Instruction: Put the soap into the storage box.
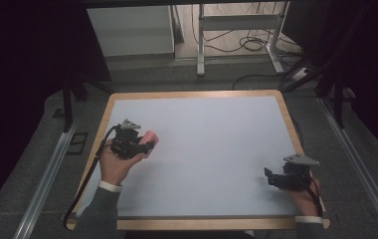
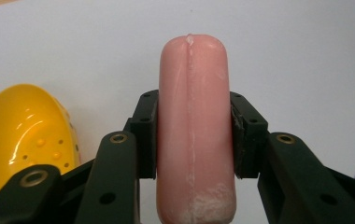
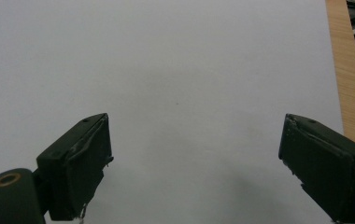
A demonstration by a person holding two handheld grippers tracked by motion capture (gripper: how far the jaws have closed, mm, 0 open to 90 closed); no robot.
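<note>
A pink sausage-shaped piece [image 2: 194,135] stands clamped between the jaws of my left gripper [image 2: 193,123], its rounded end sticking out past them. From above, the same pink sausage [image 1: 149,140] pokes out of the left gripper [image 1: 144,145] at the left side of the white table [image 1: 212,149]. Beside the left jaw lies a yellow rounded object [image 2: 24,135] with small dots, its full shape hidden. My right gripper [image 3: 194,168] hangs open over bare white surface, nothing between its jaws; it sits near the table's right front corner as the right gripper [image 1: 275,178].
The wooden border of the table [image 3: 348,79] runs close along the right gripper's side. Beyond the table's far edge stand metal desk legs [image 1: 200,45] and loose cables [image 1: 254,42] on the floor.
</note>
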